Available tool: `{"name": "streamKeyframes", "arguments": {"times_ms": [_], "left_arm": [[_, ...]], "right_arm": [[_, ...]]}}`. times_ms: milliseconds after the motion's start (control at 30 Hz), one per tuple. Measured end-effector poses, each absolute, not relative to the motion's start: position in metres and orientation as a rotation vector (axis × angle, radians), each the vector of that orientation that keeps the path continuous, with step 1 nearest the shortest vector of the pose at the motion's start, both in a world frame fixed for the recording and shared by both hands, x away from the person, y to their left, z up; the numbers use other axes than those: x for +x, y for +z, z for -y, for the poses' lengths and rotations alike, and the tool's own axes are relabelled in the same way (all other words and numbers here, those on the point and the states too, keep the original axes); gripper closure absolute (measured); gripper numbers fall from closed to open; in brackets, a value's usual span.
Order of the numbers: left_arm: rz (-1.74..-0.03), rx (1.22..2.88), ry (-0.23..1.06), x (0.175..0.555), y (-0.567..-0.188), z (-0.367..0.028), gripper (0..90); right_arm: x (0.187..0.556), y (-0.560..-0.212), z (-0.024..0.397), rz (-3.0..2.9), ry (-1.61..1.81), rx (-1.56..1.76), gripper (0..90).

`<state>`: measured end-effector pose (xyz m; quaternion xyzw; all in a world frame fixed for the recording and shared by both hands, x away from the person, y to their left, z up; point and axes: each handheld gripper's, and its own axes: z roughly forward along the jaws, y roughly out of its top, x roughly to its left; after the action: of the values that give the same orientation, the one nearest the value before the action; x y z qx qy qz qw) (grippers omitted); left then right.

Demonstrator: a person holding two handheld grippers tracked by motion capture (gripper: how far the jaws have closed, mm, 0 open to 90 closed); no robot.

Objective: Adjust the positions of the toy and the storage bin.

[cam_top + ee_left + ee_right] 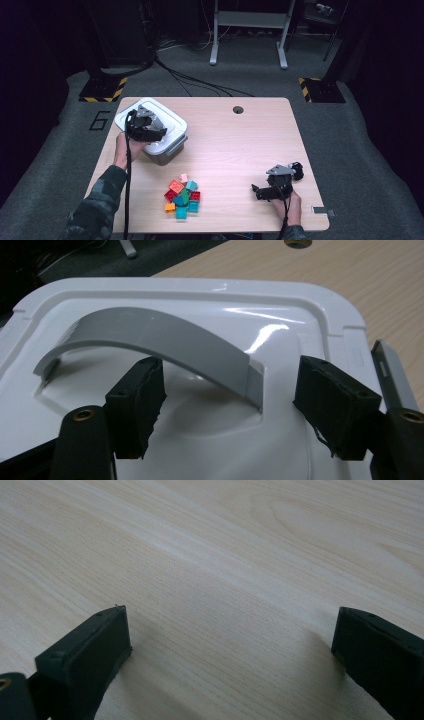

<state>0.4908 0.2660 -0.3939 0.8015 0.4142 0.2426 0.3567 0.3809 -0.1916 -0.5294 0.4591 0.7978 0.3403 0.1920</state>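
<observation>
From the high view, one grey container [167, 152] with a glossy white lid [172, 122] sat directly under the left gripper [145, 131], while roughly a dozen toy bricks [183, 197] in red, teal, pink, green and orange lay heaped between it and the right gripper [272, 189], which rested low near the table [240, 145] edge. In the left gripper view the lid [280, 305] was smooth and shiny with rounded corners and a single grey arched handle [165, 342] in its recessed middle; the jaws stood apart either side of the handle's near end, not pressing it. In the right gripper view the jaws were released wide over the bare pale wood of the table [225, 570].
</observation>
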Motion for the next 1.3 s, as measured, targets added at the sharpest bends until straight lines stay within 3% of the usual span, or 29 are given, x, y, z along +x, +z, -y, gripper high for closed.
{"name": "streamKeyframes", "arguments": {"times_ms": [367, 433, 1300], "left_arm": [[-1.064, 2.041, 0.545, 0.492, -0.399, -0.260, 35.8], [-1.055, 2.051, 0.588, 0.490, -0.401, -0.254, 34.7], [-0.919, 2.090, 0.533, 0.485, -0.403, -0.196, 34.7]], "right_arm": [[0.381, -0.529, 0.192, -2.236, 0.956, 1.290, 2.1], [0.381, -0.529, 0.192, -2.236, 0.956, 1.290, 2.1], [0.381, -0.529, 0.194, -2.254, 0.952, 1.262, 2.5]]}}
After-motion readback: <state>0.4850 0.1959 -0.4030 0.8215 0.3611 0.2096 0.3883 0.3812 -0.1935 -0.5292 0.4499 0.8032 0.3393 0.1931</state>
